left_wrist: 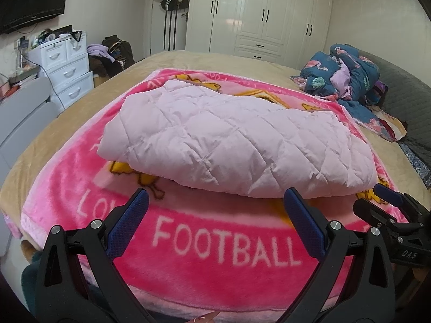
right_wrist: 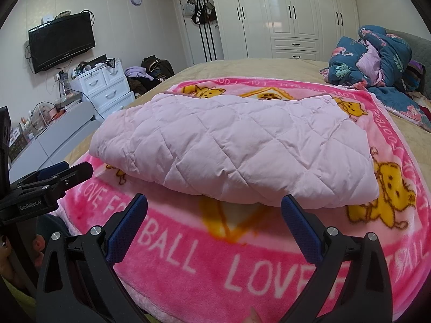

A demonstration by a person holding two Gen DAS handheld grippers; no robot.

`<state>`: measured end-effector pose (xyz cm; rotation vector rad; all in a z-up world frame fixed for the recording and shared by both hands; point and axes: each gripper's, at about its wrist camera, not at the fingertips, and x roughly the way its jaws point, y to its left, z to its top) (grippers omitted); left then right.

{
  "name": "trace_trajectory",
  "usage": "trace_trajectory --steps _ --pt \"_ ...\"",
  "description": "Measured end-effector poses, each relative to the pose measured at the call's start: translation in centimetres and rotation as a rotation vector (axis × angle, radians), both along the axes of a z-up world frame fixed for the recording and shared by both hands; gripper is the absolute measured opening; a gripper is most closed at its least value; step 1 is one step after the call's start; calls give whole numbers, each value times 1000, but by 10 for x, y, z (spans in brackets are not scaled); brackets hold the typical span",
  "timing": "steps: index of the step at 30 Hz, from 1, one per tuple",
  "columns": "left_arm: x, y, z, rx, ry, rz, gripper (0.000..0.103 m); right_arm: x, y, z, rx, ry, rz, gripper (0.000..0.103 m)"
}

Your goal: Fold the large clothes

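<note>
A pale pink quilted garment (left_wrist: 229, 140) lies folded into a thick bundle on a bright pink blanket (left_wrist: 210, 245) printed with "LOVE FOOTBALL" and yellow bears. It also shows in the right wrist view (right_wrist: 234, 145) on the same blanket (right_wrist: 242, 263). My left gripper (left_wrist: 215, 196) is open and empty, its fingertips just short of the bundle's near edge. My right gripper (right_wrist: 214, 202) is open and empty, also just in front of the near edge. Each gripper shows at the edge of the other's view: the right gripper (left_wrist: 388, 199) and the left gripper (right_wrist: 64, 171).
The blanket lies on a tan bed cover (left_wrist: 204, 59). A crumpled blue flamingo-print quilt (right_wrist: 377, 62) is heaped at the far right. White drawers (right_wrist: 105, 86), a wall TV (right_wrist: 62, 43), a clothes pile (right_wrist: 150, 72) and white wardrobes (right_wrist: 282, 13) stand beyond the bed.
</note>
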<state>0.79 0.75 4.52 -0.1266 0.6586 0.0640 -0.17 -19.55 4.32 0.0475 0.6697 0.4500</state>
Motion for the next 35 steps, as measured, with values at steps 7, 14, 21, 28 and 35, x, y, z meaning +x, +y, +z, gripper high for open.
trace_trajectory --steps 7,14,21,28,35 --pt "2 -1 -2 14 18 10 94 0 0 0 0 -4 -1 99" --pt "2 -2 -3 17 21 6 94 0 0 0 -1 -3 -1 99" --pt "1 -2 -3 3 18 -13 94 0 0 0 -2 0 -1 99" --pt "3 -1 -3 9 32 4 94 0 0 0 -1 1 -1 99" --pt "3 -2 -4 22 33 9 94 0 -1 0 -2 0 -1 99"
